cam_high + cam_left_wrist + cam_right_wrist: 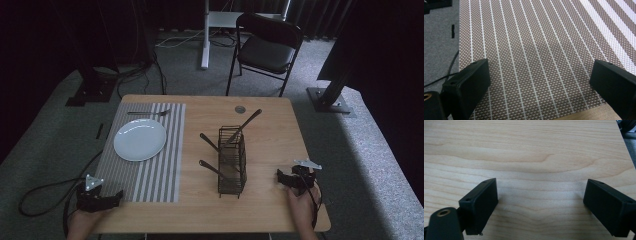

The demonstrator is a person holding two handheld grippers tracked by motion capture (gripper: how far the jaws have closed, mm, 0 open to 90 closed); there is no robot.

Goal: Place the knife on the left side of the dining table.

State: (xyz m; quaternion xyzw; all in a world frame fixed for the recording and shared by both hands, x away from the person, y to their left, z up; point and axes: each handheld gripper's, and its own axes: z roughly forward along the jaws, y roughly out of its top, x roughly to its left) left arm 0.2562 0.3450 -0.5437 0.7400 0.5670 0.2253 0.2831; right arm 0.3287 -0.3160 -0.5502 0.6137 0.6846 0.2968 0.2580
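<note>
Your left gripper (pixel 118 196) sits at the near left corner of the counter (pixel 270 125), over the near edge of the striped placemat (pixel 165 150); in the left gripper view (pixel 539 82) its jaws stand spread wide with only the woven mat between them, and a sliver of bare wood shows at the bottom. Your right gripper (pixel 280 177) rests near the near right corner of the counter, its jaws pointing left toward the wire caddy (pixel 232 160); in the right gripper view (pixel 540 197) those jaws are also spread wide and hold nothing, with plain wood grain between them. The wire caddy stands upright around the middle of the counter, a little toward the near edge, just to the right of the placemat and apart from both your grippers. Three dark-handled utensils (pixel 247 124) stick out of it, one leaning up toward the far right, two leaning out to the left. A white plate (pixel 140 140) lies on the placemat toward its far half, and a fork (pixel 150 113) lies flat along the mat's far edge, beyond the plate and not touching it.
</note>
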